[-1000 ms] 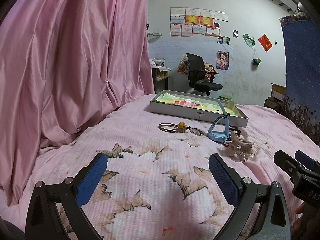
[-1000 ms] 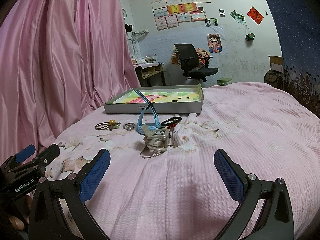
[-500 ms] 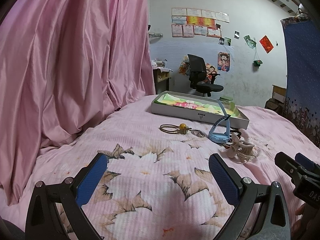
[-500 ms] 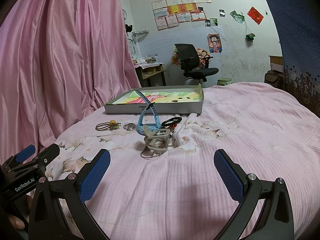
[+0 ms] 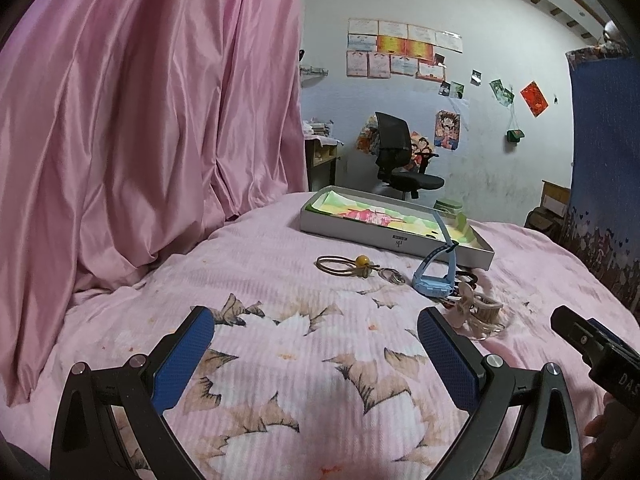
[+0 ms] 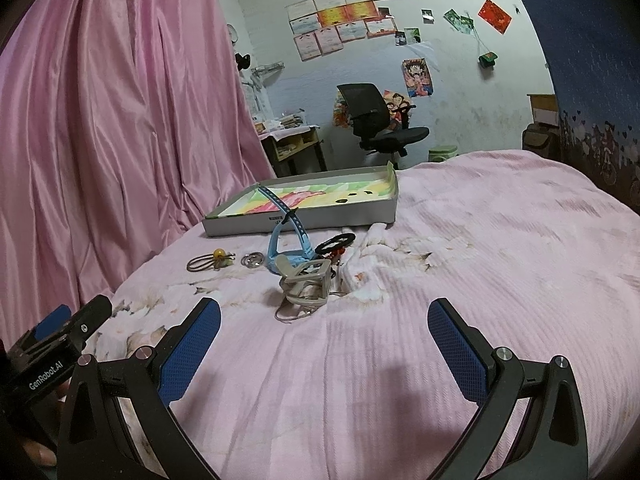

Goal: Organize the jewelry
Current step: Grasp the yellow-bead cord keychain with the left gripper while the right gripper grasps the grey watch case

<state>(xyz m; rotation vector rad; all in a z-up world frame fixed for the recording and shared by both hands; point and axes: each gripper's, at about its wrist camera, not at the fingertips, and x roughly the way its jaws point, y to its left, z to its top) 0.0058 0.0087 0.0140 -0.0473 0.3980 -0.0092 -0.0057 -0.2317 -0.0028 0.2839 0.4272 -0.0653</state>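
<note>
On the pink flowery bedspread (image 6: 460, 240) the little pile of jewelry (image 6: 304, 270) is lying just before the flat grey box (image 6: 304, 222), and the left gripper (image 5: 316, 344) and right gripper (image 6: 324, 332), both wide apart and holding nothing, should be going in slowly, picking one piece at a time.

Wall certificates (image 6: 345, 20): print too small to read. Black item (image 6: 335, 242) behind the blue watch (image 6: 289, 249): partly hidden, type undetermined. Hand (image 5: 610, 440): cut off at frame edge.

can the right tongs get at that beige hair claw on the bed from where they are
Probably yes. The right tongs are open and empty, and the beige hair claw lies just ahead on the bedspread with nothing between. A thin wire loop lies tangled beside it.
</note>
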